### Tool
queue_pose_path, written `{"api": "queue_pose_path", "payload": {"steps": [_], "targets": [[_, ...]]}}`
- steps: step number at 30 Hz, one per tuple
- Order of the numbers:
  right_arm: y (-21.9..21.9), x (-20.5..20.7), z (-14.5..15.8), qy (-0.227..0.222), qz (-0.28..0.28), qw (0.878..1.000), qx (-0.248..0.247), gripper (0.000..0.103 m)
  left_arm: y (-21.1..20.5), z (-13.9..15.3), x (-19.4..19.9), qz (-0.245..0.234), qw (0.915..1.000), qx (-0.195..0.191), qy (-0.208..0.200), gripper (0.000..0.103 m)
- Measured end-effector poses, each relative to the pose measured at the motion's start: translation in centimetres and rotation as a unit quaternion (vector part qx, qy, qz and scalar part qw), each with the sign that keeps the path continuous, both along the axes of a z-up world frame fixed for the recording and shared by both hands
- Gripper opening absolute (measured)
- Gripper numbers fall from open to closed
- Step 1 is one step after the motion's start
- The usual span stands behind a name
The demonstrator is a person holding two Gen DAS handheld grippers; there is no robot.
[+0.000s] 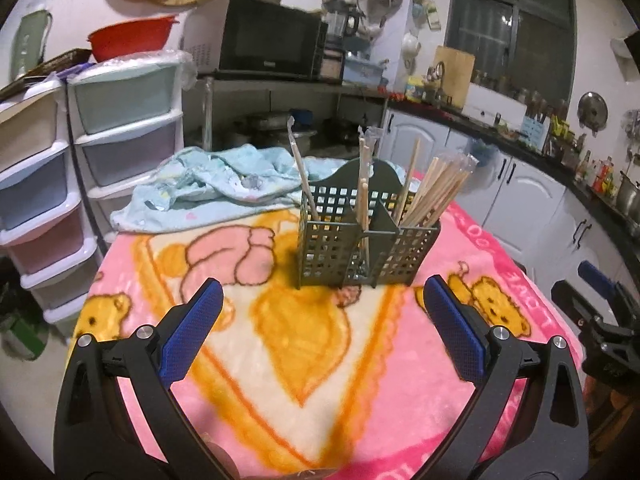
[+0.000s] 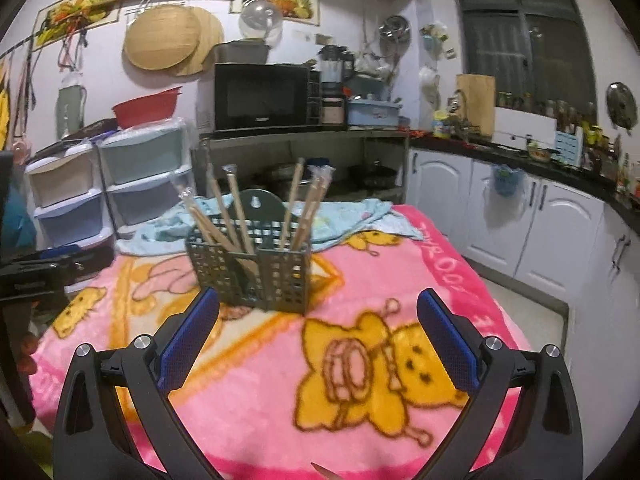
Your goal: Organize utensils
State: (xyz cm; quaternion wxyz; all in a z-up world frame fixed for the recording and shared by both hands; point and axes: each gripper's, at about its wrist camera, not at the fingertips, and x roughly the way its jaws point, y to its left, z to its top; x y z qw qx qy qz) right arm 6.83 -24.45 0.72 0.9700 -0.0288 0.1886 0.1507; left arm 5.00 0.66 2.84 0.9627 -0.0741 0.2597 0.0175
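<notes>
Left wrist view, read from its left edge: stacked plastic drawers [image 1: 124,120] stand beside the bench, a crumpled pale-blue cloth [image 1: 224,184] lies at the far side of the pink blanket [image 1: 400,400], and the green utensil caddy [image 1: 360,240] stands upright just right of centre. A single stick leans in its left compartment, two stand in the middle, and a fan of wooden chopsticks [image 1: 436,192] fills the right one, their long axes near vertical and tilted rightward. The left gripper [image 1: 322,302] hangs with jaws spread wide and empty; the caddy lies straight ahead, a little right of the midline.

In the right wrist view the caddy sits ahead and left of the right gripper [image 2: 318,312], whose jaws are likewise spread and hold nothing. Neither gripper looks clearly nearer. No loose utensil shows on the blanket, so the sorting looks close to finished.
</notes>
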Motion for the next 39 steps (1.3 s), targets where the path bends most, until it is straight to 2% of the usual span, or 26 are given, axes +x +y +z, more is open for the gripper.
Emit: {"api": "queue_pose_path", "payload": {"steps": [6,12,15,24,39], "targets": [[-1.3,-0.4,-1.9,-0.015,-0.029,0.999,0.013,0.096,-0.9,-1.8,-1.5,0.007,0.9994,-0.002,-0.034,0.092],[-0.7,-2.2,-3.1,-0.047,-0.002,0.999,0.011,0.096,-1.8,-2.7,-2.4,0.006,0.9984,0.012,-0.055,0.092],[0.3,-2.7,-3.2,-0.049,0.018,0.999,0.01,0.096,-2.0,-2.7,-2.9,0.004,0.9973,0.018,-0.072,0.092],[1.8,-3.5,-3.3,-0.066,0.038,0.997,0.01,0.096,-1.9,-3.0,-3.1,0.007,0.9973,0.007,-0.073,0.092],[2.1,-3.1,-3.6,-0.054,0.03,0.998,0.008,0.096,-2.3,-3.4,-3.1,0.005,0.9979,0.007,-0.065,0.092]]}}
